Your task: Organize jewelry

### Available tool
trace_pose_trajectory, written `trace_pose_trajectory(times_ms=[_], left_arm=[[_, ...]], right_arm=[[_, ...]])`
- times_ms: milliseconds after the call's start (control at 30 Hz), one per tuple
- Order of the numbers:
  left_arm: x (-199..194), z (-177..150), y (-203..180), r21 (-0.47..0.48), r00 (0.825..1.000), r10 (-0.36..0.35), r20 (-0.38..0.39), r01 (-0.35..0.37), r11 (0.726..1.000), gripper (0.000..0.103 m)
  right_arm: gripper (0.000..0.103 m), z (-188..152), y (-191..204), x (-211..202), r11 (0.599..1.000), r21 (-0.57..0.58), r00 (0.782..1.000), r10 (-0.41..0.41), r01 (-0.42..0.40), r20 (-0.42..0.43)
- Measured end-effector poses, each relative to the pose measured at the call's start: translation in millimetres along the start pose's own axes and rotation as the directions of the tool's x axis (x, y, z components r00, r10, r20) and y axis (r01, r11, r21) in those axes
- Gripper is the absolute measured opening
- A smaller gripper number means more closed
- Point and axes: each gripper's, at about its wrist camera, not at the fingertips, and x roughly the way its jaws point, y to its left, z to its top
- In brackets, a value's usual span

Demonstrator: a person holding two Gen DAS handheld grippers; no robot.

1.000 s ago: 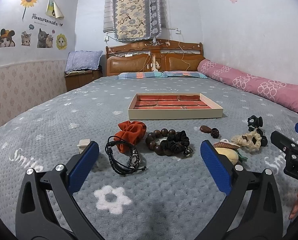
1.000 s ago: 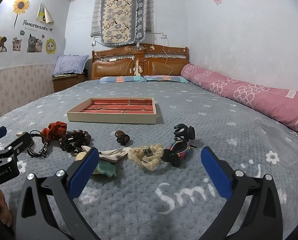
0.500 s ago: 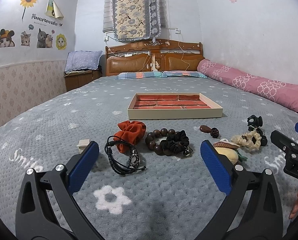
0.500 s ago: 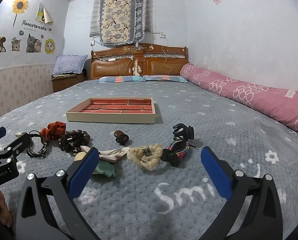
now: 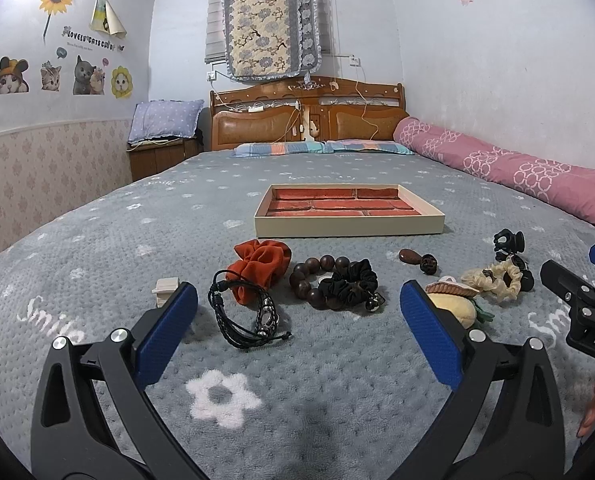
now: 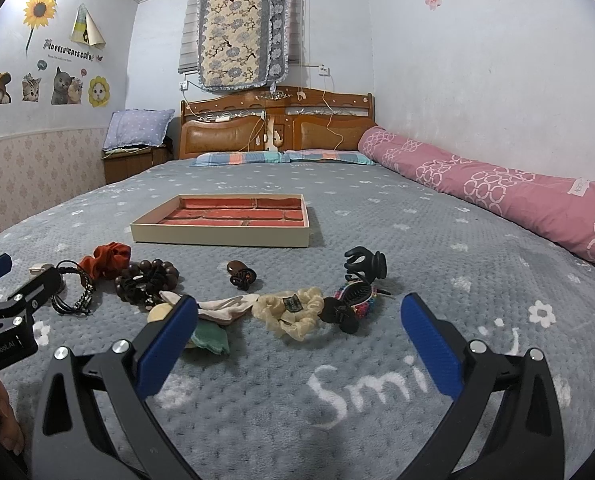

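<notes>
Jewelry unsorted on the bed [image 5: 97,248], nothing yet placed.
Both the left gripper [image 5: 297,312] and right gripper [image 6: 299,318] are held with jaws apart, empty; beyond them lie the black bracelet [image 5: 243,320], bead bracelet [image 5: 317,280] and scrunchies, and farther ahead the tray [image 5: 349,230] is seen empty.

Tray [image 5: 349,229] on the bed [image 5: 297,380], row of accessories before it, braided bracelet [image 5: 245,316] leftmost, bead bracelet [image 5: 317,280] right of it, claw clip [image 5: 508,241] far right
</notes>
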Motion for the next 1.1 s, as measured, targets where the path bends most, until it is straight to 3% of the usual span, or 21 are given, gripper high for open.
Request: trace_pose_trajectory(times_ms=[1100], left_arm=[[0.1, -0.4, -0.7, -0.001, 1.0, 0.0, -0.005, 0.0, 1.0, 0.098]], right_arm=[[0.099, 0.0, -3.9, -0.1, 1.0, -0.002, 1.0, -0.002, 0.002, 0.0]])
